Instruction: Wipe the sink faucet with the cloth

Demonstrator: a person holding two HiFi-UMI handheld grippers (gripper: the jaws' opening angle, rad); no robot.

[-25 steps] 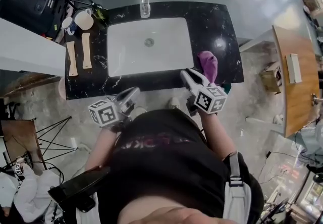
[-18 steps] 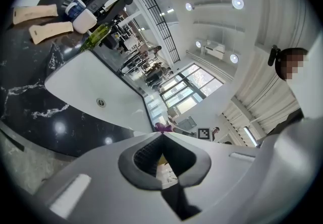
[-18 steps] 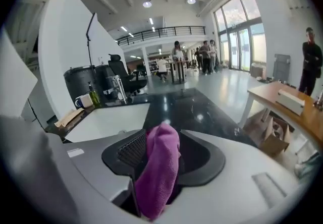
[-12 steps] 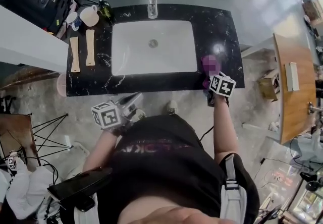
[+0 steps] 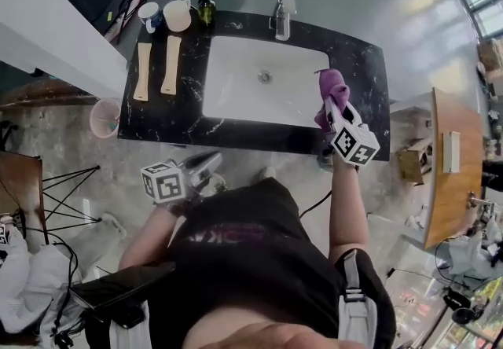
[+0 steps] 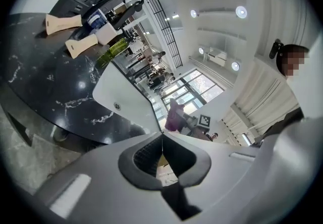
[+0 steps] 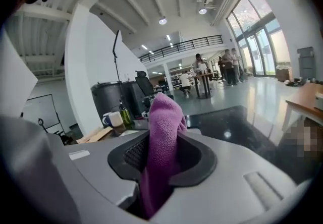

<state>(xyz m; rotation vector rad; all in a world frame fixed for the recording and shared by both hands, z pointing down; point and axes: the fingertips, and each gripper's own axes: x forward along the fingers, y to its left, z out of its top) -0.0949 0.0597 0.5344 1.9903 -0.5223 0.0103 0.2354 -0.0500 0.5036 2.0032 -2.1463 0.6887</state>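
The purple cloth point(image 5: 331, 91) hangs over the black marble counter point(image 5: 363, 72), just right of the white sink point(image 5: 259, 104). My right gripper point(image 5: 333, 110) is shut on the cloth; its jaws have just been closing with the cloth between them. In the right gripper view the cloth point(image 7: 162, 117) stands up bunched between the pads of that gripper point(image 7: 164, 152). The chrome faucet point(image 5: 281, 14) stands at the sink's far rim, well beyond the cloth. My left gripper point(image 5: 206, 163) is held below the counter's front edge, shut and empty point(image 6: 161, 151).
Two wooden scrapers point(image 5: 144, 70) point(image 5: 170, 64) lie on the counter's left end, with two mugs point(image 5: 178, 14) and a green bottle point(image 5: 206, 5) behind them. A pink bin point(image 5: 104, 117) stands on the floor at the left. A wooden desk point(image 5: 446, 174) is at the right.
The right gripper came down over the cloth on the counter's right end, took hold of it and lifted it toward the sink's right edge. The left gripper stayed low in front of the counter.
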